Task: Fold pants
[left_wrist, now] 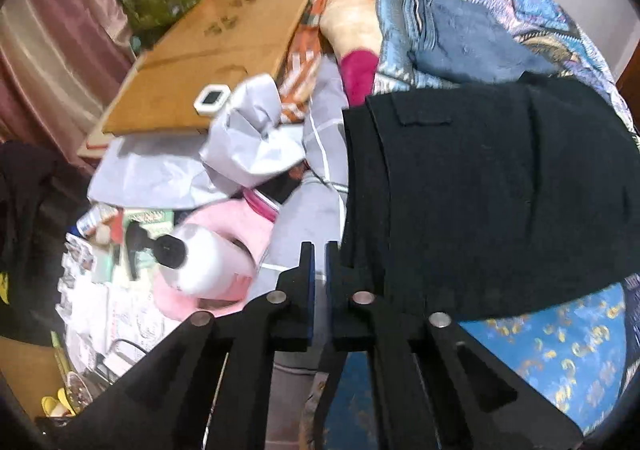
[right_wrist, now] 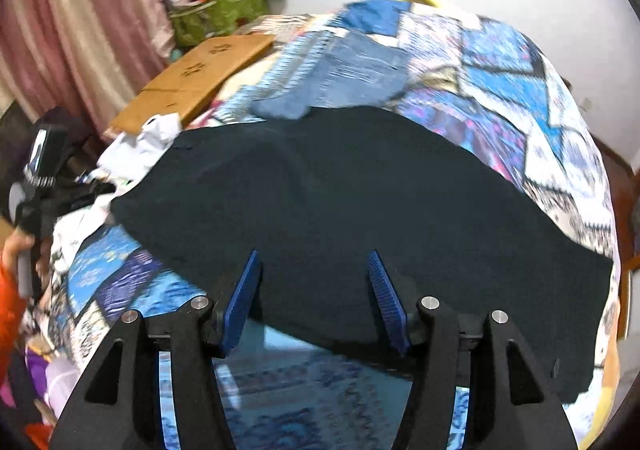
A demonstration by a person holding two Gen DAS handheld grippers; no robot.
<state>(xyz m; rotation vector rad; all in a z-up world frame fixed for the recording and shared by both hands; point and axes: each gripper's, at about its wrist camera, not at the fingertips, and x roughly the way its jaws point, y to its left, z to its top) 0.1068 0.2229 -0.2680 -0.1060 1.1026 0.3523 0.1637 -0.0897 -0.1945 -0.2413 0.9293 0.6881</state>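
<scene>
Black matte pants (right_wrist: 340,209) lie flat; left jaws nearly closed, empty; right jaws half-open.

Both cameras ride on the hand-held grippers and look steeply down along their fingers at the bed (left_wrist: 560,350), close above it. The left wrist view faces the bed's cluttered left edge, with the black pants (left_wrist: 500,189) at its right. The right wrist view looks across those pants (right_wrist: 340,201), and both share the cardboard sheet (left_wrist: 208,61), the green bag (right_wrist: 216,15) and the pink curtain (right_wrist: 88,21).
</scene>
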